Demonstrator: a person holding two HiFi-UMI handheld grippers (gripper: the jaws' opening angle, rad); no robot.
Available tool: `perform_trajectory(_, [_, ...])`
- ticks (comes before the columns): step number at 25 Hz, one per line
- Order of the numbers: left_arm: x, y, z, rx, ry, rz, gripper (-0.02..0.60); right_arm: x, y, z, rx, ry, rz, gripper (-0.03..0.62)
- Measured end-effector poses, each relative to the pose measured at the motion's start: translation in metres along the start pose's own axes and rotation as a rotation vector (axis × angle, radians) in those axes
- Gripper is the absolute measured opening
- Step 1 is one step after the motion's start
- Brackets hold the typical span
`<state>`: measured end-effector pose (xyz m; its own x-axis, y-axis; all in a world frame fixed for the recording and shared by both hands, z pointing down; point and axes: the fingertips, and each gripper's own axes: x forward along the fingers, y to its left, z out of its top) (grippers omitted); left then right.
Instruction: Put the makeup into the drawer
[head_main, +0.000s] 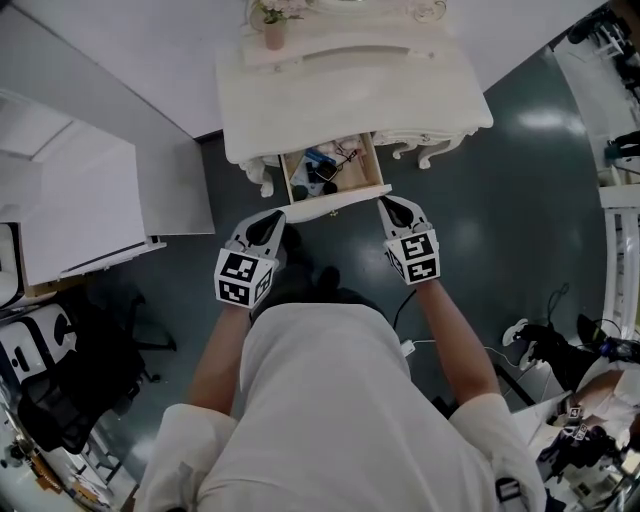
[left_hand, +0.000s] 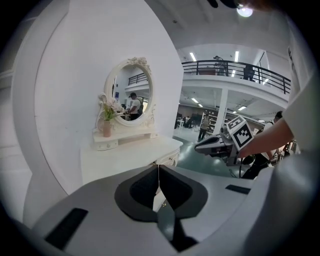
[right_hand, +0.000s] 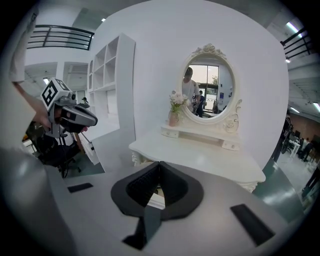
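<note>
since your left gripper (head_main: 270, 222) and right gripper (head_main: 395, 208) are both closed and empty, shoving the open drawer (head_main: 340, 198) off-centre could skew it and jam the makeup (head_main: 324, 168).

I am looking at an oval mirror in a carved white frame (right_hand: 207, 85). A small pink vase of pale flowers (right_hand: 173, 117) is sitting just beside its left edge, and a tall white open-shelf unit (right_hand: 107, 85) is standing further left. A black office chair (head_main: 60, 400) is resting on the glossy dark green floor (head_main: 540, 180) at my left.
</note>
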<state>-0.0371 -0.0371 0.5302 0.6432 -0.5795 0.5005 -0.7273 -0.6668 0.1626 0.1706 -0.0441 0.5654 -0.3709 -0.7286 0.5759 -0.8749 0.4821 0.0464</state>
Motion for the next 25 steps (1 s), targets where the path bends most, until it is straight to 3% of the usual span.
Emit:
perform_trajectory(13, [-0.041, -0.012, -0.001, 0.018, -0.025, 0.049, 0.02, -0.03, 0.011, 0.002, 0.041, -0.044, -0.001, 0.029])
perform_trajectory(19, [-0.06, 0.002, 0.005, -0.052, -0.076, 0.035, 0.018, -0.034, 0.02, 0.016, 0.054, -0.063, -0.042, 0.029])
perform_trajectory(25, [-0.076, 0.019, 0.009, -0.041, -0.093, -0.007, 0.02, -0.043, 0.038, 0.031, 0.065, -0.068, -0.091, 0.029])
